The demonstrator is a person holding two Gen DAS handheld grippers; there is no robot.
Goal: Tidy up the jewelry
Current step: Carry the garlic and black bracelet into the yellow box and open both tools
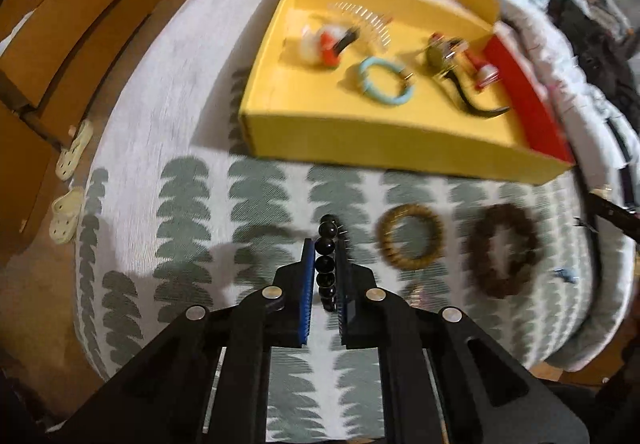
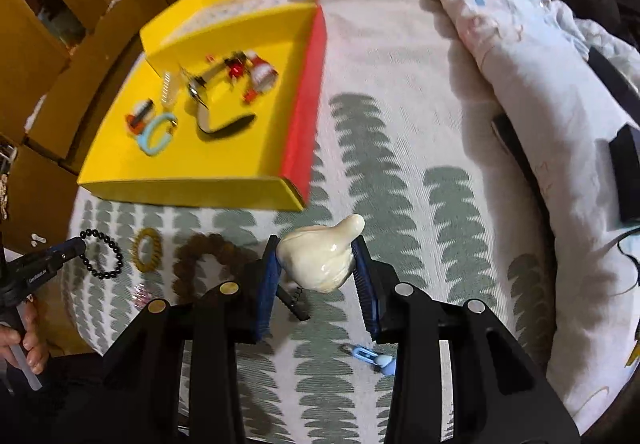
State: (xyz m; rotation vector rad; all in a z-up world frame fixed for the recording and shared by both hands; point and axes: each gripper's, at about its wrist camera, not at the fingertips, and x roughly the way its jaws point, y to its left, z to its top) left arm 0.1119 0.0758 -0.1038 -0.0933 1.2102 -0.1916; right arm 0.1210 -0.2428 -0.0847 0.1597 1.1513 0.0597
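Observation:
My left gripper (image 1: 325, 244) is shut on a black bead bracelet (image 1: 325, 264) and holds it just above the patterned bedspread; it also shows in the right wrist view (image 2: 102, 254). My right gripper (image 2: 318, 244) is shut on a cream glossy hair claw (image 2: 320, 256). A yellow box (image 1: 352, 148) with a red side (image 1: 532, 108) lies ahead; inside are a light-blue ring (image 1: 386, 80), a black-strap watch (image 1: 460, 60) and small red-and-white pieces (image 1: 324, 42). A golden bracelet (image 1: 410, 242) and a dark brown bracelet (image 1: 504, 248) lie on the bed to the right of my left gripper.
A small blue clip (image 2: 372, 356) lies under my right gripper. A rumpled white duvet (image 2: 520, 44) fills the right. Brown cardboard boxes (image 1: 60, 24) and pale slippers (image 1: 68, 180) are beyond the left bed edge. A dark box (image 2: 628, 172) sits on the duvet.

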